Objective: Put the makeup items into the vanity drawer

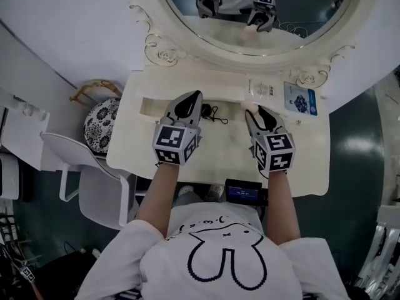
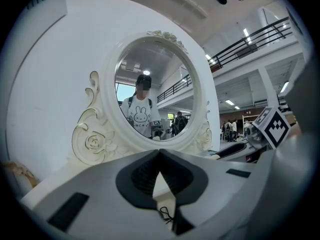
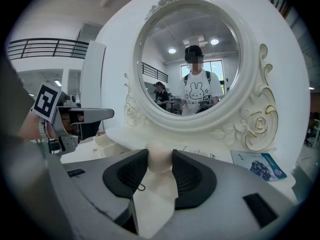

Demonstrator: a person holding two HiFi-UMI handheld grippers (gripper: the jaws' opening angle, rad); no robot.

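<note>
"right gripper view first: what is between the jaws?" asks the first.

"a pale, rounded makeup sponge [image 3: 160,163]," says the second. "the right gripper [image 1: 253,114] is closed on it, a pad on either side, held above the vanity top [image 1: 219,164]."

"and the left gripper [image 2: 159,153]?"

"its tips meet with nothing between them. only a small black hair tie [image 1: 215,113] lies on the top just past them."

"where is the drawer?"

"the long open recess [image 1: 152,107] on the left of the vanity top looks like it. its long axis runs left to right, along the foot of the mirror [image 1: 250,17]."

"so which way from the sponge?"

"to the person's left. the empty left gripper is the nearer one, its tips right by the recess's right end, and it sits between the sponge and the opening."

"the move, then?"

"probably the right gripper carries the sponge leftward across the top, in front of or over the left gripper's tips and the hair tie, and lets go over the opening. a blue sachet [image 1: 300,99] by the mirror's right foot is not yet put away."
</note>
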